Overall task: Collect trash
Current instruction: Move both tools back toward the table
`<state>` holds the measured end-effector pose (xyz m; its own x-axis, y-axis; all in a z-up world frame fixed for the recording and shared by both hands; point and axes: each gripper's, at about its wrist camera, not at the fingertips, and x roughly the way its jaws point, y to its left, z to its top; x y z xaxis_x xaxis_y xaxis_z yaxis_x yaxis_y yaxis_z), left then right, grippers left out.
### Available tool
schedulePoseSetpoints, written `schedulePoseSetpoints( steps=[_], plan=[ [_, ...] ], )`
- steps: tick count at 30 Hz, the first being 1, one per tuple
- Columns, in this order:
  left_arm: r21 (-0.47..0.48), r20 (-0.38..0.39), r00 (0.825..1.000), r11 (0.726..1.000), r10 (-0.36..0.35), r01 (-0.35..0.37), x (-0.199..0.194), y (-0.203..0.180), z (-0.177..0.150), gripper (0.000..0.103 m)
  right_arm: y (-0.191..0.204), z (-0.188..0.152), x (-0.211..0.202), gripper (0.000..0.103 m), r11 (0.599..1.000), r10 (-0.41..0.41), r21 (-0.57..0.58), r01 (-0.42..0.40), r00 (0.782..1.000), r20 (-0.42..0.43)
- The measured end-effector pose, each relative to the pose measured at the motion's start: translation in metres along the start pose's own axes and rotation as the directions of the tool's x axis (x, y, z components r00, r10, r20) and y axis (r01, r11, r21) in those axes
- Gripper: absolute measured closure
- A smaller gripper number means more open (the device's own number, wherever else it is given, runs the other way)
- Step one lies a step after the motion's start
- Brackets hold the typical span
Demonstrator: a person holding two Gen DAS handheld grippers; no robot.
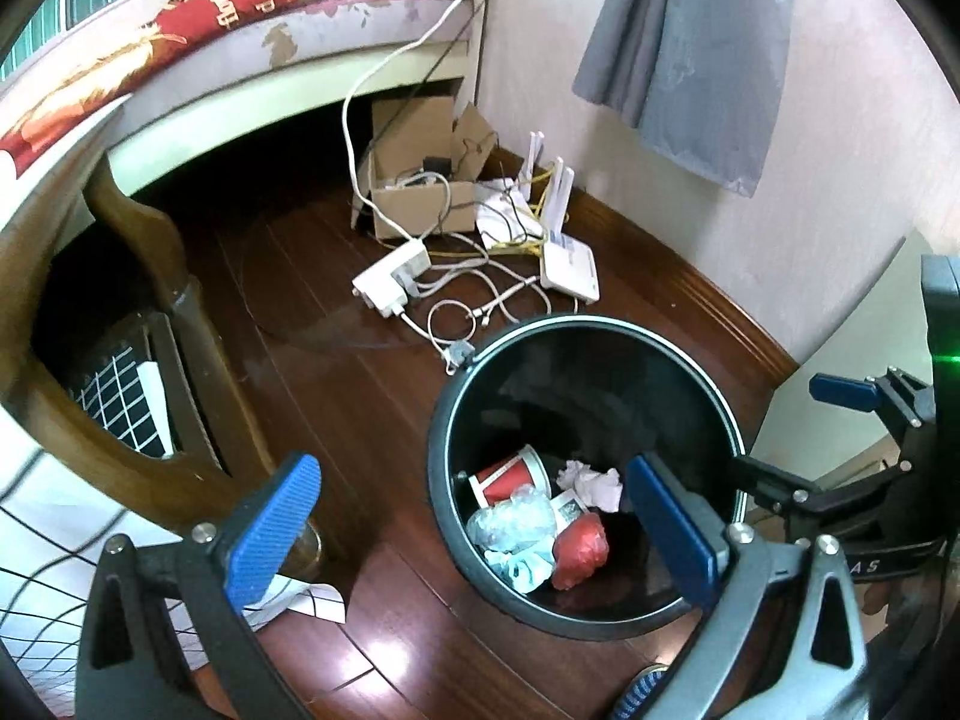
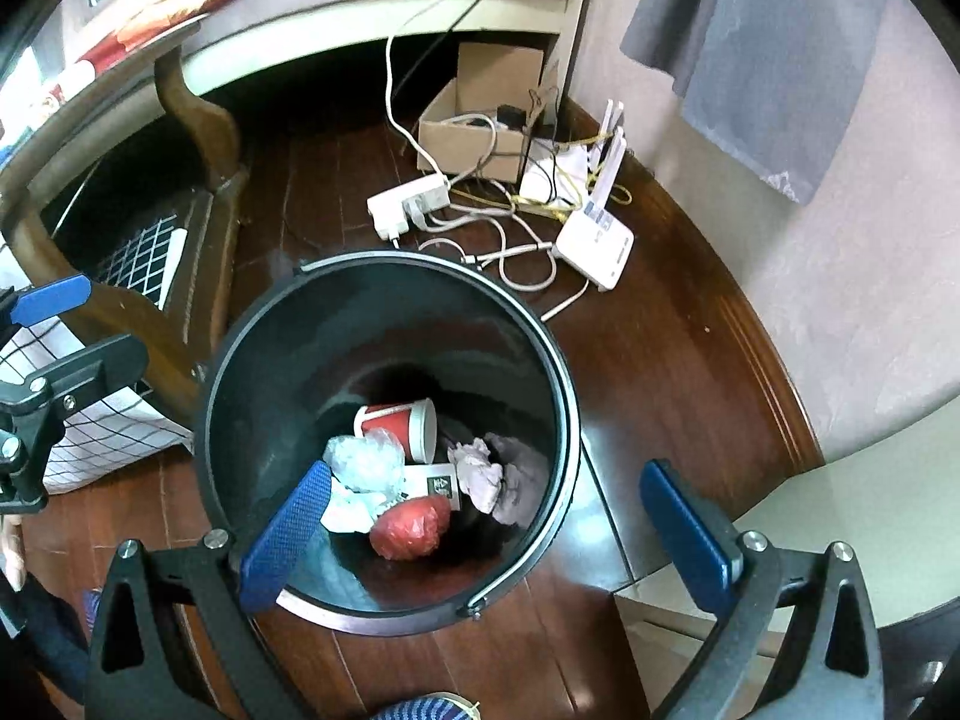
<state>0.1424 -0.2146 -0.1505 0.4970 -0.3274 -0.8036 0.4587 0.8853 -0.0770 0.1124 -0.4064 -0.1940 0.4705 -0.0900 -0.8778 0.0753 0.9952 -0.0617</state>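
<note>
**Trash in bin, both grippers empty above it**

Black trash bin [image 2: 384, 444] stands on the dark wood floor [image 2: 660, 360], between the wooden table leg [image 2: 198, 108] and the wall. Inside: red paper cup [image 2: 399, 426] on its side, clear crumpled plastic [image 2: 366, 459], red plastic wad [image 2: 411, 525], crumpled tissue [image 2: 480, 471], small printed packet [image 2: 441, 483].

Handling, my read: all light, soft, crushable. Cup dents easily; pinch it at the rim. Plastic is slippery; take it by a bunched fold.

Left gripper [image 1: 474, 531] wide, holding nothing, at the bin's near rim. Right gripper [image 2: 501, 534] wide, also empty, over the opening.

Beyond: power strip [image 2: 408, 204], router [image 2: 594, 252], cardboard box [image 2: 480, 126], tangled cables.

Bin floor under the pile is hidden. Packet print unreadable.
</note>
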Motion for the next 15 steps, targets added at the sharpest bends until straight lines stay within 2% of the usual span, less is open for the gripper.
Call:
schedulePoseSetpoints(
  steps=[15],
  plan=[
    [-0.032,0.082,0.995,0.998,0.065,-0.062,-0.053,0.018,0.004,0.000,0.029,0.028,-0.055,0.000,0.999,0.036,-0.016,-0.035,0.994,0.105]
  ],
)
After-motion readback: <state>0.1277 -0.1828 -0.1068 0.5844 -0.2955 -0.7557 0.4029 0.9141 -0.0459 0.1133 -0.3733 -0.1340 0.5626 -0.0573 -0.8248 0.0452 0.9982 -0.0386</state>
